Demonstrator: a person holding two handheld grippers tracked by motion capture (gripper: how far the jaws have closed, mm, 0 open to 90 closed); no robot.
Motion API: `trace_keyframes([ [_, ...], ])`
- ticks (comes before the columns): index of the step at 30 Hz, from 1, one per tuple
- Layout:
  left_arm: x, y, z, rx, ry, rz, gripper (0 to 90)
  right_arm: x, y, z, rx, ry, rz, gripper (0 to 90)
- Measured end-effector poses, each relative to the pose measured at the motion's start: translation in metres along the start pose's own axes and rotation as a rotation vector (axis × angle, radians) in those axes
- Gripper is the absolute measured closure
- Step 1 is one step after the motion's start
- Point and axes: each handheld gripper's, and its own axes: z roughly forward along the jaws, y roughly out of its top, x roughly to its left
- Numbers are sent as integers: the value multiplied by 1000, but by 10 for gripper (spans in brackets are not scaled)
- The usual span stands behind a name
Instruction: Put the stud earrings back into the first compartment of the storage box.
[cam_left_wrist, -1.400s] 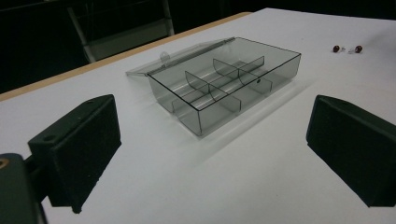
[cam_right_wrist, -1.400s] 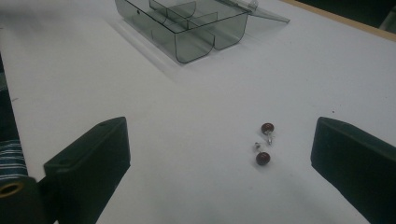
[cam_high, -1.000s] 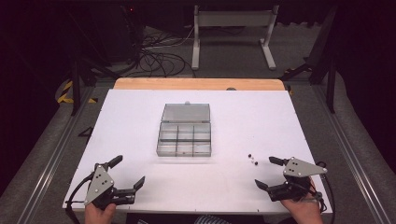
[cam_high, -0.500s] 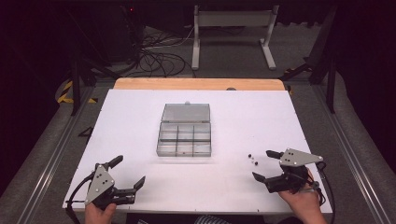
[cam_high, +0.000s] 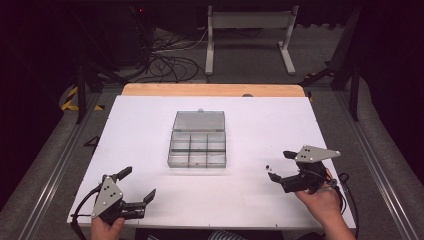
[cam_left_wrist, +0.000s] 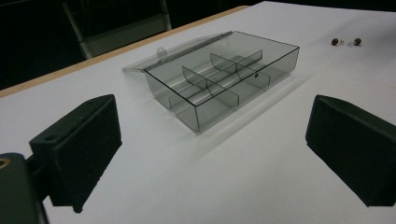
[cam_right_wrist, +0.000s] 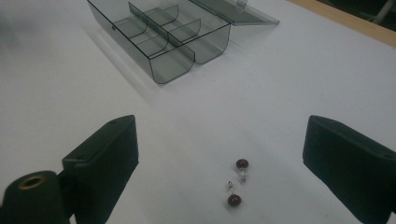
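One clear box (cam_high: 198, 145) with six compartments sat mid-table, and two dark red earrings (cam_right_wrist: 238, 182) lay to its right. The right gripper (cam_high: 279, 167), jaws apart, had moved in over them; the left gripper (cam_high: 136, 186) stayed put, jaws apart.

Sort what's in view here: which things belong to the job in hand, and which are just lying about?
Job:
- two dark red earrings
- clear compartment box, lid open
- right gripper, fingers open, nearing the earrings

Lying about:
- cables on the floor
- metal stand
- left gripper, open, idle
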Motion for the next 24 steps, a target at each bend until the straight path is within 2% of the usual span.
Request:
trace_keyframes([
  [14, -1, 0, 1, 11, -12, 2, 39, -13, 14, 13, 22, -12, 17, 114],
  [24, 0, 0, 1, 15, -13, 9, 39, -19, 15, 18, 40, -24, 35, 138],
])
